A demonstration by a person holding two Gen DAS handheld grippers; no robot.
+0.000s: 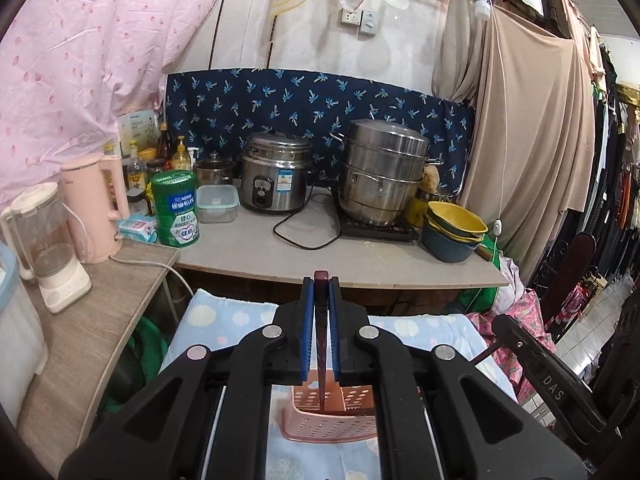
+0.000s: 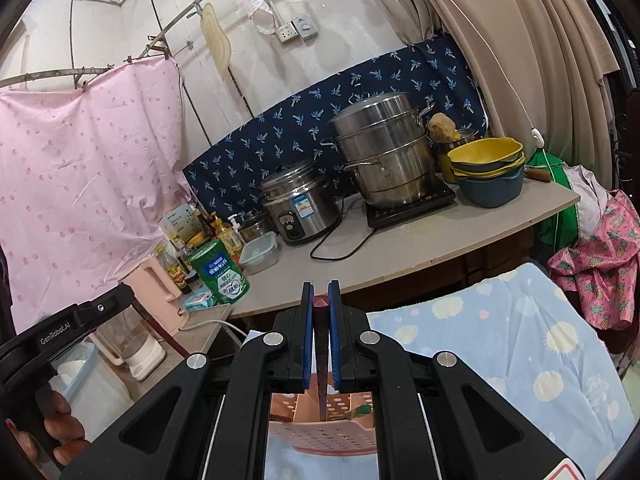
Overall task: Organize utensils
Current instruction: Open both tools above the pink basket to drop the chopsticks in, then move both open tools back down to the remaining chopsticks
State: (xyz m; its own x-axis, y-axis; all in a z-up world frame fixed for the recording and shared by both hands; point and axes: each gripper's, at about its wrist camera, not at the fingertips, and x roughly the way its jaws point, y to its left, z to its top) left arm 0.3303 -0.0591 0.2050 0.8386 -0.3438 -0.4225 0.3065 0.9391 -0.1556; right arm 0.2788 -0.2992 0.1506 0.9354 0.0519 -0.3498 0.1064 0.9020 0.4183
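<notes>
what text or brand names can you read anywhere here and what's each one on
"DAS" on the black arm of the right tool, seen from the left wrist.
"GenRobot.AI" on the black arm of the left tool, seen from the right wrist.
"Nestle" logo on the tall green tin can; its Chinese characters are too small to read surely.
Blue sticker on the round steel rice cooker: too blurred.
Bottle labels and white card: unreadable.
</notes>
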